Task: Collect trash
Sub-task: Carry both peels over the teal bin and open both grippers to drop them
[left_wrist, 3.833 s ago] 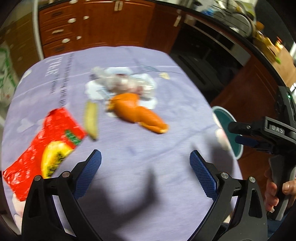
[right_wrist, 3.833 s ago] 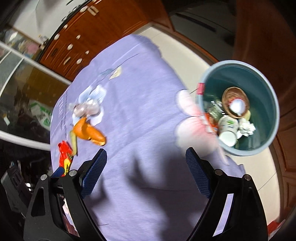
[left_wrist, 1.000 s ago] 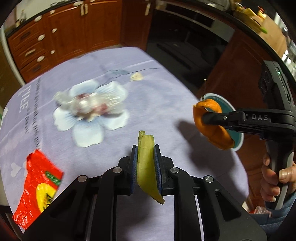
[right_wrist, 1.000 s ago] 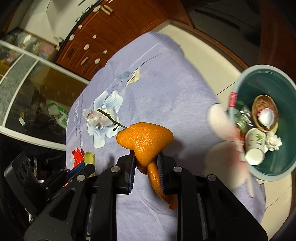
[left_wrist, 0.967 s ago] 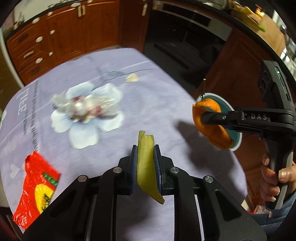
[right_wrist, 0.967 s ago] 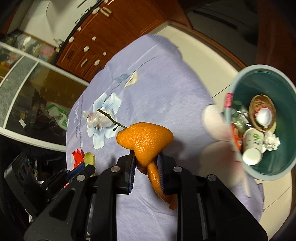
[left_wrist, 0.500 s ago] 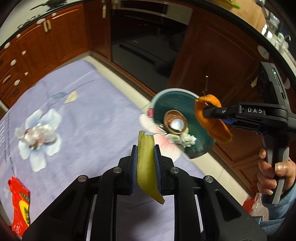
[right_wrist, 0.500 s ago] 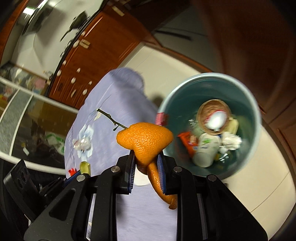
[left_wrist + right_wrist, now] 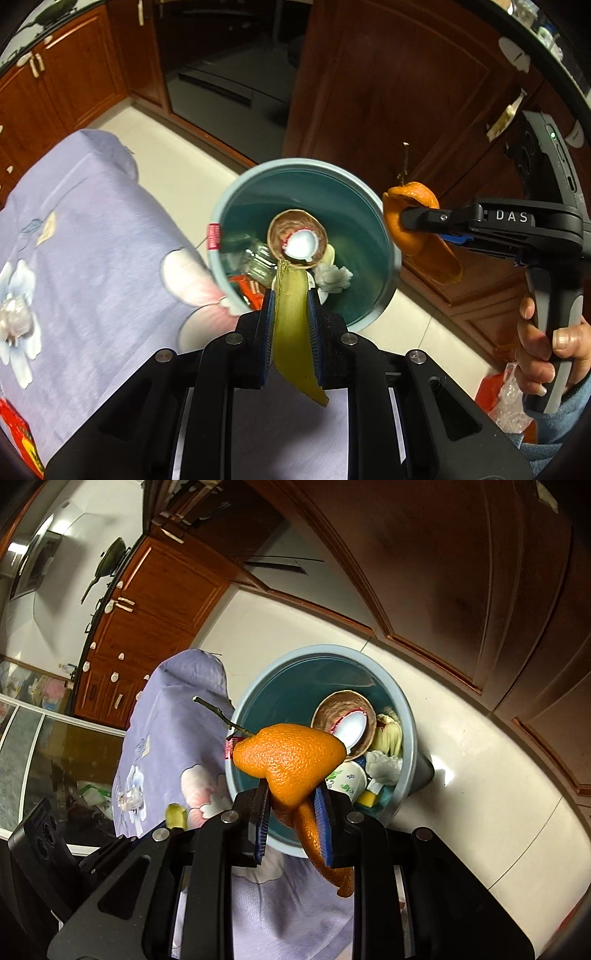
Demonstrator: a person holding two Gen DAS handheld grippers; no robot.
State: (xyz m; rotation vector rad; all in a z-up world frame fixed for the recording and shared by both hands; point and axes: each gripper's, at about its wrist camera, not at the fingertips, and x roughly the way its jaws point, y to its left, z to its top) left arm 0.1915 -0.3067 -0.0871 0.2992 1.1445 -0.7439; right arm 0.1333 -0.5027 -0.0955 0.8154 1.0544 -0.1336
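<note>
My left gripper is shut on a yellow-green banana peel and holds it over the near rim of the teal trash bin. My right gripper is shut on an orange peel with a twig, above the bin; the peel also shows in the left wrist view at the bin's right rim. The bin holds cups, a brown bowl, tissue and wrappers.
The purple flowered tablecloth lies left of the bin, with a clear plastic wrapper and a red snack packet on it. Dark wooden cabinets stand behind the bin. The floor is white tile.
Both grippers have swung right from the table to above the bin, each keeping its peel. The bin now fills the middle of both views.
</note>
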